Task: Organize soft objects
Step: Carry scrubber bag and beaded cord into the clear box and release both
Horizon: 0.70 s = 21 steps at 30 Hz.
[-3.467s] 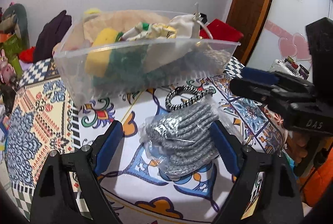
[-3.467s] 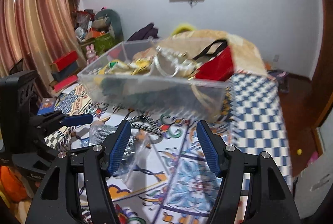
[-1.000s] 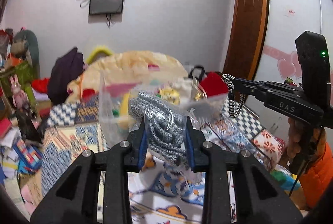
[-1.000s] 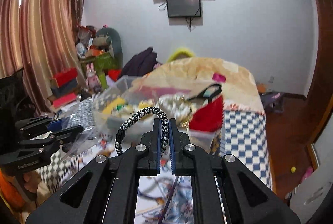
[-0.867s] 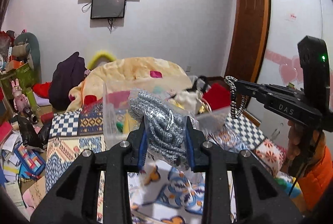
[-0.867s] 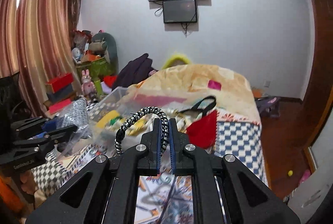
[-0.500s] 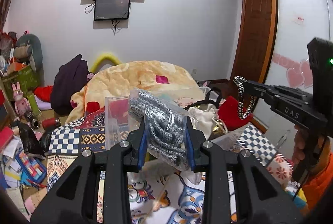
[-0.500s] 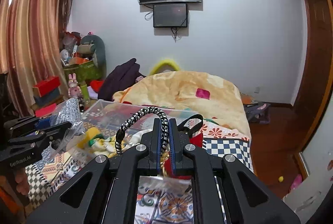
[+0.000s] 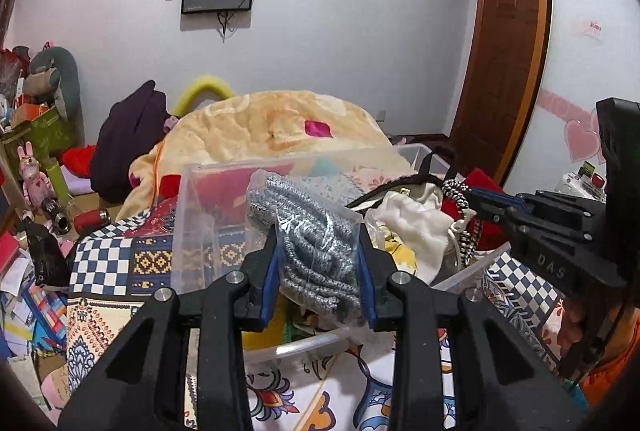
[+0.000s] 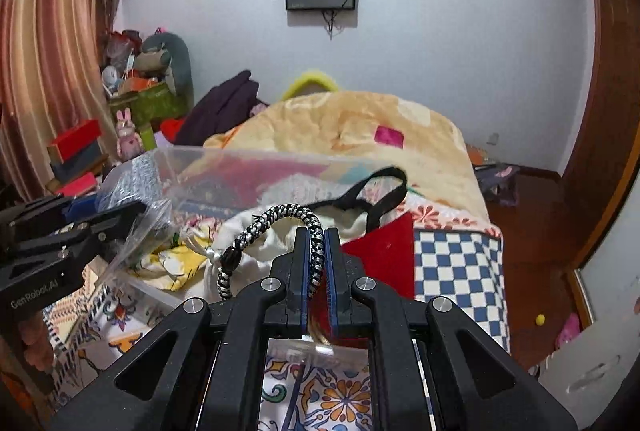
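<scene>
My left gripper [image 9: 318,271] is shut on a clear bag of grey knit cloth [image 9: 308,243] and holds it over the near edge of the clear plastic bin [image 9: 192,227]. My right gripper [image 10: 316,263] is shut on a black-and-white braided cord loop [image 10: 276,219] above the bin [image 10: 208,167]. The bin holds a white cloth pouch [image 9: 416,223], a red bag with black straps [image 10: 384,251] and yellow fabric [image 10: 176,263]. The right gripper also shows in the left wrist view [image 9: 476,205], and the left gripper in the right wrist view [image 10: 120,215].
The bin stands on a patterned cloth [image 9: 304,395] with checked borders [image 10: 452,271]. A peach blanket heap [image 9: 272,127] lies behind it. Toys and boxes [image 10: 132,99] crowd the left. A wooden door [image 9: 504,63] is at the right.
Both grippers have come down and forward over the bin, each still holding its item. The bin looks closer and larger. Earlier, both items lay on the cloth and the grippers were open.
</scene>
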{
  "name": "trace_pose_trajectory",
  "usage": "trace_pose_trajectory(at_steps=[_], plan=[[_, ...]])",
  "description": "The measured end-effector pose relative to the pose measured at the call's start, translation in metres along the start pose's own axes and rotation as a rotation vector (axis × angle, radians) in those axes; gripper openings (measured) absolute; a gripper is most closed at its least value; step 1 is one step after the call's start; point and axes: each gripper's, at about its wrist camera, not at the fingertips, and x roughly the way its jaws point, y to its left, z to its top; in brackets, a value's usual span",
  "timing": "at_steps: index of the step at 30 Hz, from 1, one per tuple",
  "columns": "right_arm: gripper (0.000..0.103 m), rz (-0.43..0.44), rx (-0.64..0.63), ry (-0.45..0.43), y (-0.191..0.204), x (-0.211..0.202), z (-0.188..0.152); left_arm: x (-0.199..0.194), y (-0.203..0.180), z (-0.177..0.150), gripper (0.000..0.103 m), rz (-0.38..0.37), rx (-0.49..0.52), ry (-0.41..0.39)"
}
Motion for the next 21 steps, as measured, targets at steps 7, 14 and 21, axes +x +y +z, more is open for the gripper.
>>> trace_pose_trajectory(at_steps=[7,14,21], plan=[[0.008,0.024,-0.011,0.050,0.001,0.003,-0.004,0.001,0.002,-0.003,0.064,0.011,-0.011,0.009],[0.031,0.029,-0.020,0.025,-0.002,-0.013,-0.004,-0.016,-0.002,-0.003,0.070,-0.013,-0.002,-0.021],[0.033,0.068,0.003,-0.039,-0.004,-0.039,0.004,-0.056,-0.013,0.008,0.070,-0.032,0.011,-0.119]])
